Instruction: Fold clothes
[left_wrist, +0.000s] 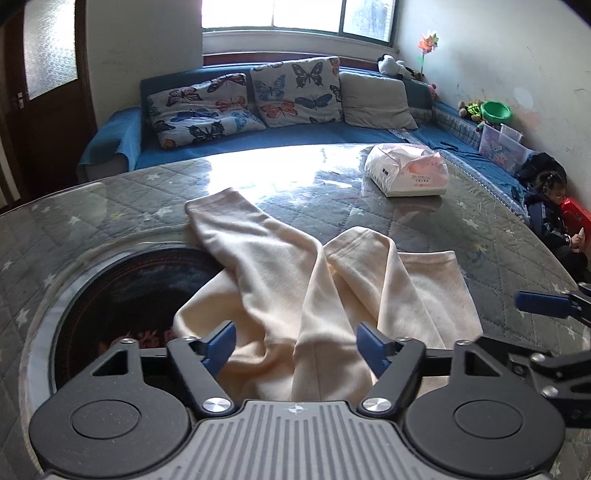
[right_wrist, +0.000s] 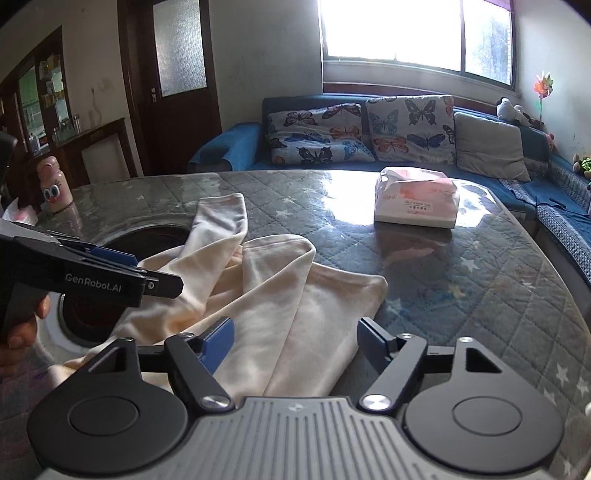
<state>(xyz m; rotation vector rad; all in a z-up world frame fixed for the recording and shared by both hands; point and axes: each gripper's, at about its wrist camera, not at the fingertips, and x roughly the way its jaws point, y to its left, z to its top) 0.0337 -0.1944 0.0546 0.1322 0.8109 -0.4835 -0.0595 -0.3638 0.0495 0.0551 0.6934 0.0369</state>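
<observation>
A cream-coloured garment (left_wrist: 325, 291) lies crumpled on the round quilted table (left_wrist: 498, 236), its sleeves or legs stretched away from me, partly over a dark round opening (left_wrist: 122, 291) in the table. It also shows in the right wrist view (right_wrist: 280, 306). My left gripper (left_wrist: 297, 345) is open, its blue pads either side of the near cloth, not closed on it. My right gripper (right_wrist: 295, 341) is open over the garment's near right part. The left gripper's side shows in the right wrist view (right_wrist: 110, 273), held by a hand.
A pink and white tissue pack (left_wrist: 408, 171) lies on the table's far right. A pink bottle (right_wrist: 55, 188) stands at the table's far left. A blue sofa (left_wrist: 295, 136) with butterfly cushions runs behind. A child (left_wrist: 554, 214) sits at the right.
</observation>
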